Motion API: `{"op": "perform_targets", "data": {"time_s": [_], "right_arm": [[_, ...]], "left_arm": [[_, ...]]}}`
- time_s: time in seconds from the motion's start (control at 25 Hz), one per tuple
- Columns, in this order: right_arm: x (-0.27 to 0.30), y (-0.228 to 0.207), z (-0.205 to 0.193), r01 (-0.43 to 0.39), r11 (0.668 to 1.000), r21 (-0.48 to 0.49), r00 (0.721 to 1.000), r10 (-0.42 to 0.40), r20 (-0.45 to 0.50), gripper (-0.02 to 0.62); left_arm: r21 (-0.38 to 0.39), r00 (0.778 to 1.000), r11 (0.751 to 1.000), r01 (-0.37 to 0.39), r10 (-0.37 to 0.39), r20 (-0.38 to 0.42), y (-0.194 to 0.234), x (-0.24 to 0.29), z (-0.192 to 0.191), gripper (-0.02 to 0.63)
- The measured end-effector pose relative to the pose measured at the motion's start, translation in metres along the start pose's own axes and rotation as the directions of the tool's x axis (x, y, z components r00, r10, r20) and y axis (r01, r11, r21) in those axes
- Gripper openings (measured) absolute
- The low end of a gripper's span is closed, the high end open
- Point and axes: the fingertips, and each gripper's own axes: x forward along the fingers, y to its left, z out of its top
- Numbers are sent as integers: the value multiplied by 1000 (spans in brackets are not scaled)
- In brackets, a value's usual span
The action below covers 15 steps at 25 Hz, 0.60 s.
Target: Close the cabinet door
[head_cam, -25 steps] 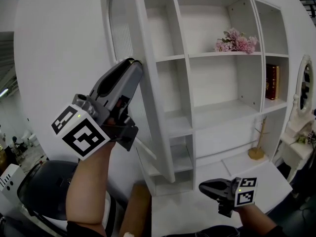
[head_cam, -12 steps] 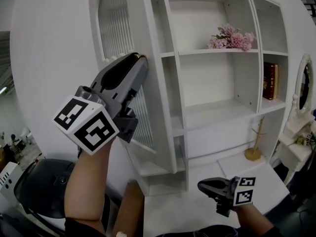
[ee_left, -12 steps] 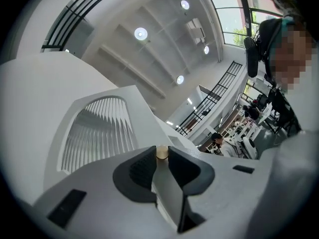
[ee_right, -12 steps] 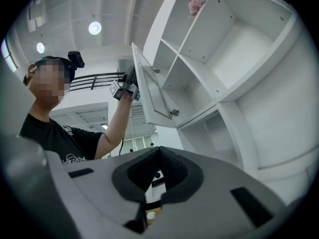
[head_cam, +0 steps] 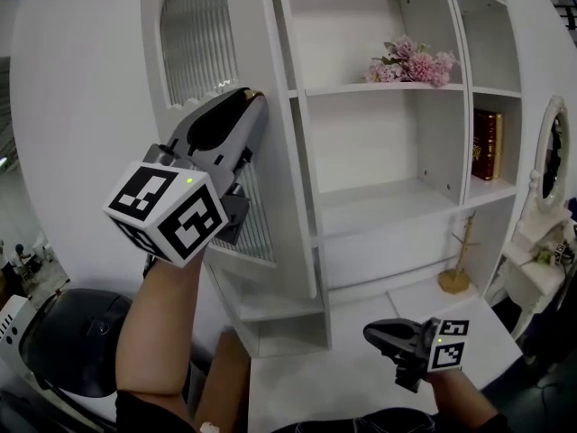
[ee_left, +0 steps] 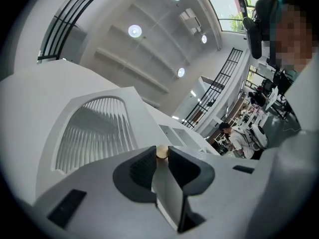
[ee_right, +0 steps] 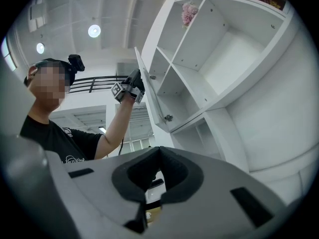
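The white cabinet door point(head_cam: 194, 52) with a ribbed glass pane stands partly open at the left of the white cabinet point(head_cam: 361, 152). My left gripper point(head_cam: 248, 97) is raised and shut on the door's free edge at about mid-height. In the left gripper view the door's edge runs between the pads, just below a small round knob point(ee_left: 162, 152), with the ribbed pane point(ee_left: 94, 128) to the left. My right gripper point(head_cam: 374, 335) hangs low before the cabinet, shut and holding nothing. Its own view shows its tips point(ee_right: 158, 151) touching and, farther off, the open door point(ee_right: 149, 91).
Pink flowers point(head_cam: 410, 61) lie on an upper shelf and a dark red book point(head_cam: 484, 142) stands in the right compartment. A wooden stand point(head_cam: 455, 264) sits on the white counter point(head_cam: 361, 377). A mirror point(head_cam: 548, 161) and small dresser are at the right, a black seat point(head_cam: 72, 345) at the lower left.
The door has swung with my left gripper on it, and more of its ribbed face now shows. The left gripper has rolled a little. The right gripper has barely shifted in view.
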Motion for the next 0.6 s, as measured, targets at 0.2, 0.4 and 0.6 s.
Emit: {"op": "perform_targets", "data": {"time_s": [0.2,0.4,0.6], "right_arm": [[-10,-9,4,10,1000,-20,1000,-10,-16,0],[-20,-20,1,28,998,-53,998,-31,-58,2],[-32,-32,5,28,998,-51,997,-31,-66,1]], "left_arm": [[38,999,999,-32,32,-16,0,14,-11,76],[65,998,996,-58,60,-29,3,25,-21,77],[93,995,992,-90,94,-38,6,39,-33,77]]}}
